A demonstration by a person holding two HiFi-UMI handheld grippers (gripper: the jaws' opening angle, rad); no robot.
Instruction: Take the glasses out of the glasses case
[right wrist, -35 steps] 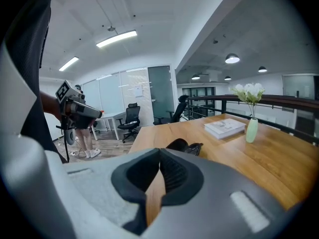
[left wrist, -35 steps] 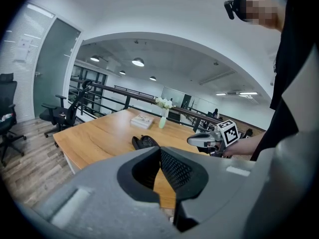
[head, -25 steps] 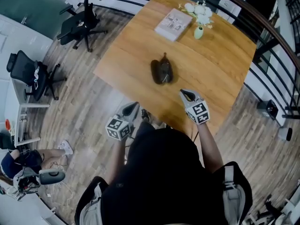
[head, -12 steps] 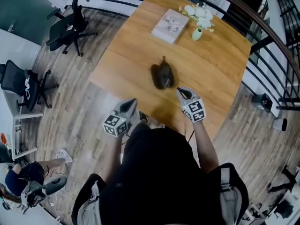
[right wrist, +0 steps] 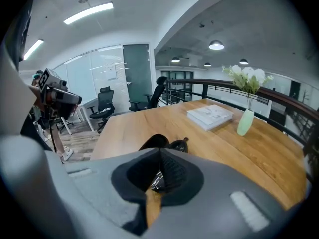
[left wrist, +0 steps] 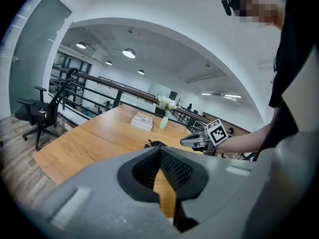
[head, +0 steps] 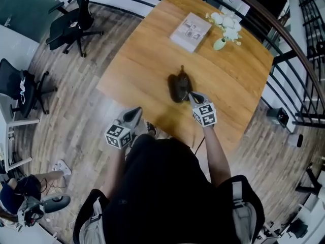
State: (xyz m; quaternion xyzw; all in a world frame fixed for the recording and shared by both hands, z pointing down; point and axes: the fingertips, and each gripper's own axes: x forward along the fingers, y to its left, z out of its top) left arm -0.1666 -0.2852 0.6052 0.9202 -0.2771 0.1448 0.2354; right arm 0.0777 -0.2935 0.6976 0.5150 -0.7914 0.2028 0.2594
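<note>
A dark glasses case (head: 179, 87) lies in the middle of the wooden table (head: 142, 60); I cannot make out the glasses in it. My right gripper (head: 192, 96) is shut and empty, its tip just at the case's near right end. In the right gripper view the case (right wrist: 153, 142) shows right above the closed jaws of the right gripper (right wrist: 160, 153). My left gripper (head: 135, 114) hangs shut off the table's near edge, over the floor. The left gripper view has the left gripper (left wrist: 160, 151), the case (left wrist: 155, 144) and the right gripper (left wrist: 192, 141) beyond.
A white book (head: 190, 25) and a green vase of white flowers (head: 220, 43) stand at the table's far end. A dark railing (head: 284, 39) runs behind the table. Office chairs (head: 71, 22) stand on the wood floor at left.
My right gripper has moved forward over the table, from near its front edge up to the case. The left gripper stays by the table's near edge.
</note>
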